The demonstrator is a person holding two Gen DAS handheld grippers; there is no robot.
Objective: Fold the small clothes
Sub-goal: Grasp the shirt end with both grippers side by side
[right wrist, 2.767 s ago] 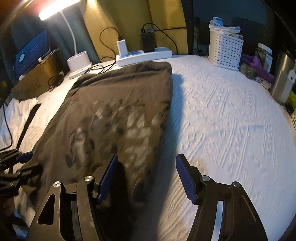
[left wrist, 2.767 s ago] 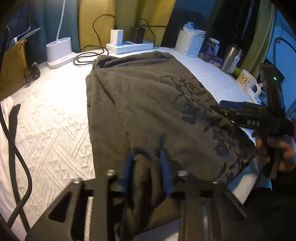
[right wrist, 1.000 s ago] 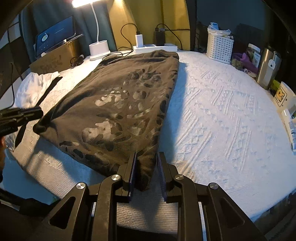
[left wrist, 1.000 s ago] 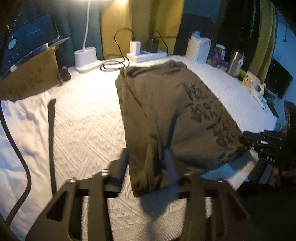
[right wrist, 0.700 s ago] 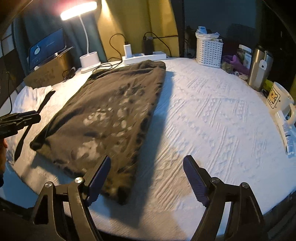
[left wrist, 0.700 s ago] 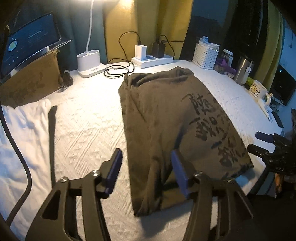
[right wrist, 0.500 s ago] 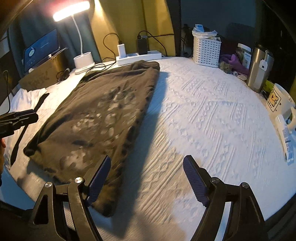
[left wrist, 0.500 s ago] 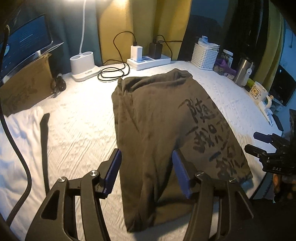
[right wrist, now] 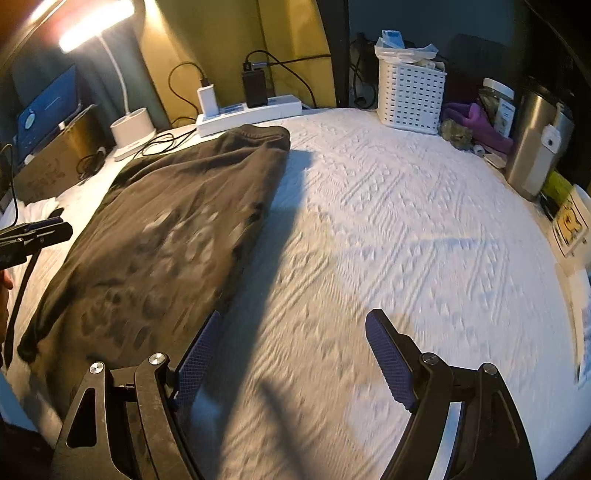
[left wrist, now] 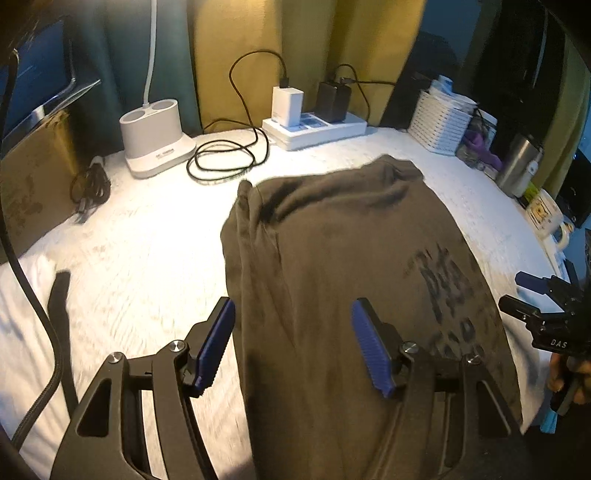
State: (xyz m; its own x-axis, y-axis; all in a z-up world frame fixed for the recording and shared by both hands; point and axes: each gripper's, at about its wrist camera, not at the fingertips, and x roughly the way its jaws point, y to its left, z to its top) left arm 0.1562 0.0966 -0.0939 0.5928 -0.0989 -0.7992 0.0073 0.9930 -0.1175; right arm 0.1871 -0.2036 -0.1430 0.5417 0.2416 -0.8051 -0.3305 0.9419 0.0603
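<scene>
Left wrist view: the left gripper (left wrist: 291,341) points down at a table covered by a white textured cloth (left wrist: 147,258). Its two blue-padded fingers (left wrist: 216,341) are spread and its jaws are opening. The dark olive folded shirt (left wrist: 332,280) lies flat beneath them, with its left folded edge just inside the left finger, but the pads do not press on the fabric. The shirt runs lengthwise away from the camera, and a dark printed design shows on its right half. At the far edge of the table stand a white lamp base (left wrist: 155,138), a coiled black cable (left wrist: 225,162), a white power strip (left wrist: 317,129) with two chargers plugged in, and a white slatted basket (left wrist: 441,123). A steel tumbler (left wrist: 519,166) and a mug (left wrist: 545,214) sit at the right. The right gripper (left wrist: 532,295) enters from the right edge, off the shirt.

Right wrist view: the right gripper (right wrist: 291,358) hangs released, its fingers (right wrist: 388,360) wide apart over bare white cloth (right wrist: 406,240), nothing between them. The shirt (right wrist: 166,236) lies to the left, with its right edge near the left finger. The left gripper's tip (right wrist: 40,230) shows at the left edge. A lit lamp (right wrist: 92,22) glows at the top left.
</scene>
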